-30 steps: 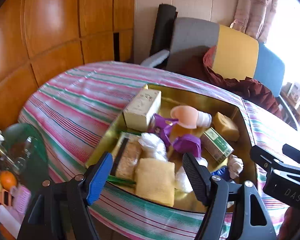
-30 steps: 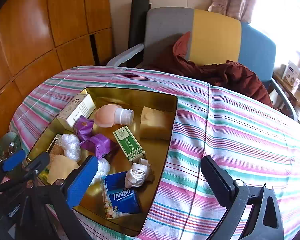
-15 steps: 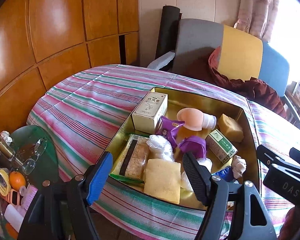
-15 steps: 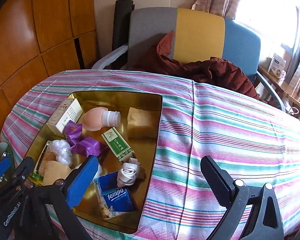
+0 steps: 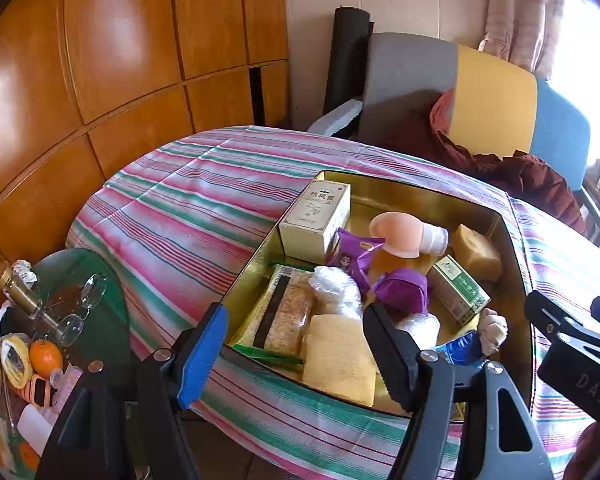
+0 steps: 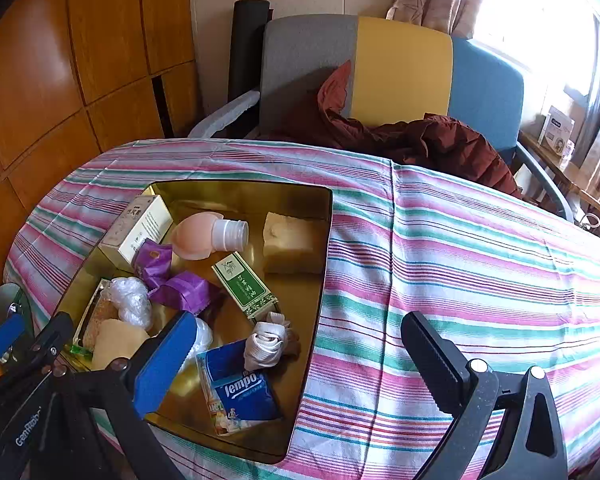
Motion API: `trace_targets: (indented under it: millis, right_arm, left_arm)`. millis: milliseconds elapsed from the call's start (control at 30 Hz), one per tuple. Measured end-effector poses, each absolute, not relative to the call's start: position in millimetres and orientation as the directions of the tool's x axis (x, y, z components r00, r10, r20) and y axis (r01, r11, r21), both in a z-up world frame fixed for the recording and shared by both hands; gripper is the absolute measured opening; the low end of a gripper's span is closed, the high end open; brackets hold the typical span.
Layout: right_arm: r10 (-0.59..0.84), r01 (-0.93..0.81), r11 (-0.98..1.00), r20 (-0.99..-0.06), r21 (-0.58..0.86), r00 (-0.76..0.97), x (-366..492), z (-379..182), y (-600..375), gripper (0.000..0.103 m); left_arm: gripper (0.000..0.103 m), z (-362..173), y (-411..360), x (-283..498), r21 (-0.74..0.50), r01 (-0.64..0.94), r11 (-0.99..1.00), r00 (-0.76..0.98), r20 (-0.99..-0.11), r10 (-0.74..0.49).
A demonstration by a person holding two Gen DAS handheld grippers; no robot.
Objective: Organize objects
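A gold tray point(image 5: 412, 194) point(image 6: 236, 194) sits on the striped tablecloth and holds several items: a cream box point(image 5: 315, 216), a peach bottle point(image 6: 204, 236), purple packets point(image 6: 180, 290), a green box point(image 6: 246, 284), a yellow sponge point(image 5: 338, 360), a tan block point(image 6: 290, 240), a rolled white band point(image 6: 266, 344) and a blue Tempo tissue pack point(image 6: 240, 394). My left gripper point(image 5: 296, 344) is open and empty, above the tray's near edge. My right gripper point(image 6: 300, 356) is open and empty, above the tray's near right corner.
The striped tablecloth point(image 6: 480, 264) stretches right of the tray. An armchair point(image 6: 380, 76) with a dark red jacket point(image 6: 428, 140) stands behind the table. A small glass side table point(image 5: 80, 300) with glasses, a bottle and an orange stands at the left. Wood panelling lines the left wall.
Both grippers have drawn back and up from the tray, so more of the table and room shows. Both stay open and empty. The items in the tray have not moved.
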State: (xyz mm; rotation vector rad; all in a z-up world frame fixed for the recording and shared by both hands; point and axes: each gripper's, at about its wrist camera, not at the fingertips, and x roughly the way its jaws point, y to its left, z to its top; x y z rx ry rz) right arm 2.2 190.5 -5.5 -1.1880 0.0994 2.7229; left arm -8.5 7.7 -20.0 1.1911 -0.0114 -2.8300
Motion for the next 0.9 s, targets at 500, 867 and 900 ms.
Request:
trace_targets:
  millis: [500, 867, 900]
  right_arm:
    - [0.135, -0.172, -0.985, -0.729, -0.024, -0.671, 3.7, -7.7, 182.9, 0.103]
    - [0.138, -0.182, -0.983, -0.735, -0.02, -0.664, 2.2, -11.9, 183.8, 0.103]
    - [0.136, -0.182, -0.983, -0.735, -0.018, -0.664, 2.1, -12.3, 184.6, 0.103]
  left_arm:
    - [0.066, -28.4, 6.1, -12.6, 0.012, 0.054, -0.998, -0.652, -0.757, -0.044]
    - [0.061, -26.7, 10.0, -9.7, 0.012, 0.037, -0.999, -0.658, -0.752, -0.034]
    - [0.061, -26.5, 10.2, -9.6, 0.016, 0.038, -0.999, -0.661, -0.75, -0.037]
